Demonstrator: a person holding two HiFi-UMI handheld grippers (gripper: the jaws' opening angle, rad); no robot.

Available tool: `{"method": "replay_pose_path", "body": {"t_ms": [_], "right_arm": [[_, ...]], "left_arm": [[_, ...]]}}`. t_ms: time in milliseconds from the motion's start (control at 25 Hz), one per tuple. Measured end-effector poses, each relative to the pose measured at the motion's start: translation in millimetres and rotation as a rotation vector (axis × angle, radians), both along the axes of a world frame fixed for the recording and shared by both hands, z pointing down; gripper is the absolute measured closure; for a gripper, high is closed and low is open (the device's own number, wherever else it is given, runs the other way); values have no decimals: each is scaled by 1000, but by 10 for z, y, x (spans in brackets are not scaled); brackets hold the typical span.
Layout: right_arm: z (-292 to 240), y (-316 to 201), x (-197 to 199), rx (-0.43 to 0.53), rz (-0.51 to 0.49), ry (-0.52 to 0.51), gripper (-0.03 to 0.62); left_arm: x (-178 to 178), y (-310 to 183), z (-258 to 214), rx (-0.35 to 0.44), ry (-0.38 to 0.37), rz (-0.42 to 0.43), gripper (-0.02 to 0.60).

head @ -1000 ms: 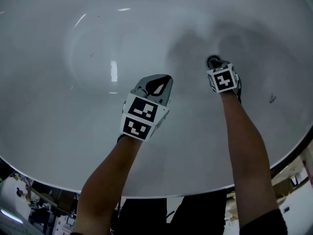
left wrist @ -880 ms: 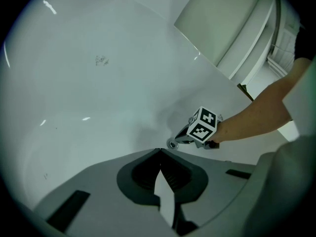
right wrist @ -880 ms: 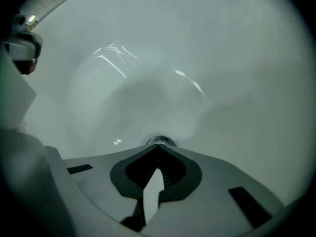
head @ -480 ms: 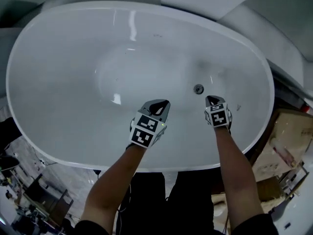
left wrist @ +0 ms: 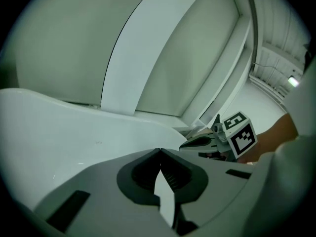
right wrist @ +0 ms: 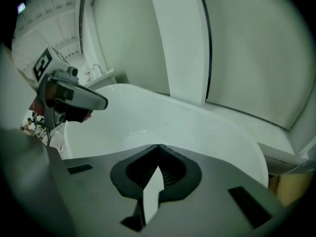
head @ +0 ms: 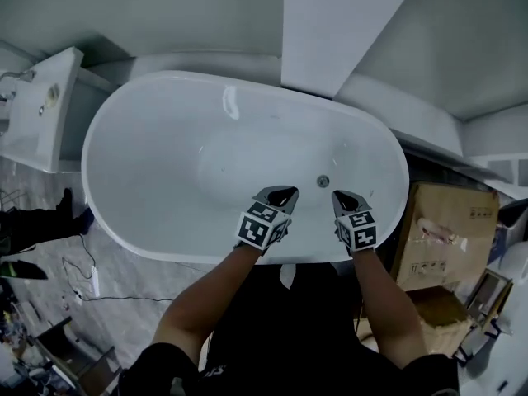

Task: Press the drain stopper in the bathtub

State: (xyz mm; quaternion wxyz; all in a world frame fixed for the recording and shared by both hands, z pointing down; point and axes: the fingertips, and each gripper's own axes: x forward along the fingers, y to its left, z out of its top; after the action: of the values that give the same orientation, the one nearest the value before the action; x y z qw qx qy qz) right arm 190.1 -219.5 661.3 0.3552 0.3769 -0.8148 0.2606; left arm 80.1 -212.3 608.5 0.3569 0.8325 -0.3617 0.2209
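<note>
The white oval bathtub (head: 165, 213) lies below me in the head view. Its small round drain stopper (head: 322, 181) sits on the tub floor toward the right end. My left gripper (head: 279, 192) hovers over the tub's near side, left of the stopper, shut and empty. My right gripper (head: 343, 197) hangs just right of and nearer than the stopper, also shut with nothing in it. Both are held well above the tub. In the left gripper view the left gripper (left wrist: 159, 150) has its jaws closed tip to tip, as has the right gripper (right wrist: 158, 145) in its own view.
A cardboard box (head: 445, 233) stands right of the tub. A white basin unit (head: 37, 110) is at the far left. A white wall panel (head: 330, 31) rises behind the tub. Cables (head: 87, 283) lie on the floor at left.
The head and both grippers have pulled up and back from the tub. The right gripper, down at the drain a second ago, is now high above it. The whole tub shows now.
</note>
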Motion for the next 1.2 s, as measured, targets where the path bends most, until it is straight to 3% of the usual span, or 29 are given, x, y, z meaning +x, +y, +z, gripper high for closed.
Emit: {"method": "replay_pose_path", "body": {"t_ms": [400, 640, 920, 1200], "right_arm": [[-1729, 596, -99, 203, 172, -202, 580], [-2439, 747, -141, 307, 161, -316, 582], [-3128, 739, 160, 399, 146, -367, 582], [-3803, 670, 545, 517, 152, -446, 582]], "left_arm": [[-340, 457, -1400, 166, -32, 36, 571], [-349, 518, -2009, 291, -60, 58, 571], [-113, 429, -2604, 385, -40, 8, 571], [276, 354, -3120, 486, -24, 16, 571]]}}
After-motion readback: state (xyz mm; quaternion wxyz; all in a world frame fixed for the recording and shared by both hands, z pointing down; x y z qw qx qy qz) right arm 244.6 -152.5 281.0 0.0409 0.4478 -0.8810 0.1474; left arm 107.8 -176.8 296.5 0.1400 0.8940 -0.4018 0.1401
